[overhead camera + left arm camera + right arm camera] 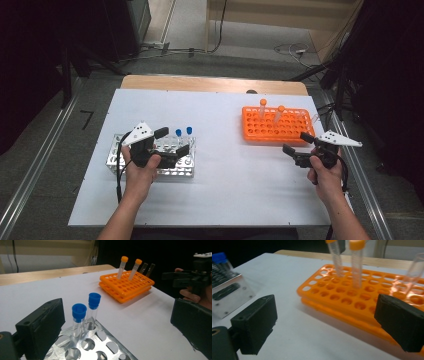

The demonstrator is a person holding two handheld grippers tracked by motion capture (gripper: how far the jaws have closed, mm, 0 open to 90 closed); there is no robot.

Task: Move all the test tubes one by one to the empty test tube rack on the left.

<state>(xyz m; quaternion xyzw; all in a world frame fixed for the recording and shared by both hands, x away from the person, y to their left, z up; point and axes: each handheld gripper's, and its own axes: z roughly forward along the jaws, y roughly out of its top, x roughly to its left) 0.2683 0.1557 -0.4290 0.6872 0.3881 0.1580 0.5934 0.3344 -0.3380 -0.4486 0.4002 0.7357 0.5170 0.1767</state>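
Over the metal rack (116, 159), the left gripper (172, 141) hung wide and empty, two blue-capped tubes (79, 312) standing just ahead between its jaws. Judged step: approach; next, closing on one tube. Rightward, the right gripper (297, 142) gaped empty before the orange rack (250, 131), whose orange-capped tubes (263, 103) stood beyond.

The orange rack (277, 125) holds two clear tubes with orange caps (124, 259), while the silvery metal rack (117, 155) holds two clear tubes with blue caps (79, 312). Both stand on a white tabletop (225, 170) edged in pale wood; both grippers' jaws are black.
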